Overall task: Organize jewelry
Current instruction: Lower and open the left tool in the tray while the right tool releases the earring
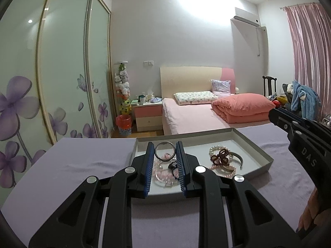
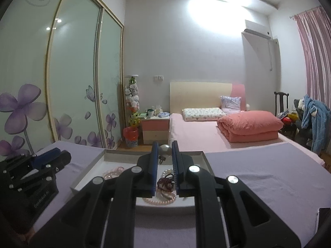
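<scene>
A shallow grey tray lies on the purple cloth and holds jewelry. My left gripper is shut on a silver bangle, held upright above pink bead strands in the tray's left part. A white pearl bracelet, dark red beads and a dark band lie in the right part. My right gripper is shut on a grey pearl-like ball with a clasp, held above the tray, over red beads and a pink pearl strand.
The purple-covered table runs in front of a pink bed with a folded quilt. Sliding wardrobe doors stand at the left. The right gripper's body shows at the left view's right edge.
</scene>
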`<state>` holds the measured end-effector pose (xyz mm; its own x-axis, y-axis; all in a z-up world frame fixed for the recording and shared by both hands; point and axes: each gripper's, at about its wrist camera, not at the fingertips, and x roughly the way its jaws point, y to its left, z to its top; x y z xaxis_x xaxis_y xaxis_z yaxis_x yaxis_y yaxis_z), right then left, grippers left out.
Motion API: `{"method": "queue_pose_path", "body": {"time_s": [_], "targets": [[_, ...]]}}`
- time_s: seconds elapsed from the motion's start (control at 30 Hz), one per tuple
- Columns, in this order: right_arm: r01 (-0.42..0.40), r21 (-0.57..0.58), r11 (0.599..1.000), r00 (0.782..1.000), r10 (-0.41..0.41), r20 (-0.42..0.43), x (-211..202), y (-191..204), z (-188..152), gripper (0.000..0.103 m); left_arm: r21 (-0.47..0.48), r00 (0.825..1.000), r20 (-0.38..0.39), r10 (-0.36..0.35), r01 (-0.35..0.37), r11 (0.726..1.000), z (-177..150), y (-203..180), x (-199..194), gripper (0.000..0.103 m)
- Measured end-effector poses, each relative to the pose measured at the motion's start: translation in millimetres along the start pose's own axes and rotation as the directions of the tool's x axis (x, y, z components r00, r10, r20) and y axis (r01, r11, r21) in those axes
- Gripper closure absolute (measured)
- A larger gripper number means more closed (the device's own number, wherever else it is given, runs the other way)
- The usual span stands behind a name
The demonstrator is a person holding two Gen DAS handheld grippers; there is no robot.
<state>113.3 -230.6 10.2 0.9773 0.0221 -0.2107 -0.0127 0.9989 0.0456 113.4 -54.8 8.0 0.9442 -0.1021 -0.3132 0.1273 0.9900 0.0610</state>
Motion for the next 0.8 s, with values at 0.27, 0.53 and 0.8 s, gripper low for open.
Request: {"method": "queue_pose_path", "body": {"time_s": [0.27,0.53,0.8], "targets": [[-0.010,0.048,0.999,0.994,0.015,-0.107,62,-13,-2,0.089,-0.027,0.996,-0.086,-0.011,0.009,1.000,-1,2,50,0.080],[-0.017,0.062,0.998,0.987,0.027,-0.161,99,-15,-5,0.089,-0.035,0.992,-0.128,-0.020,0.015,0.999,-3,1,71,0.080],[-0.041,0.112,0.993,0.969,0.066,-0.239,130,-15,-11,0.089,-0.049,0.982,-0.181,-0.057,0.049,0.998,2,3,96,0.080]]}}
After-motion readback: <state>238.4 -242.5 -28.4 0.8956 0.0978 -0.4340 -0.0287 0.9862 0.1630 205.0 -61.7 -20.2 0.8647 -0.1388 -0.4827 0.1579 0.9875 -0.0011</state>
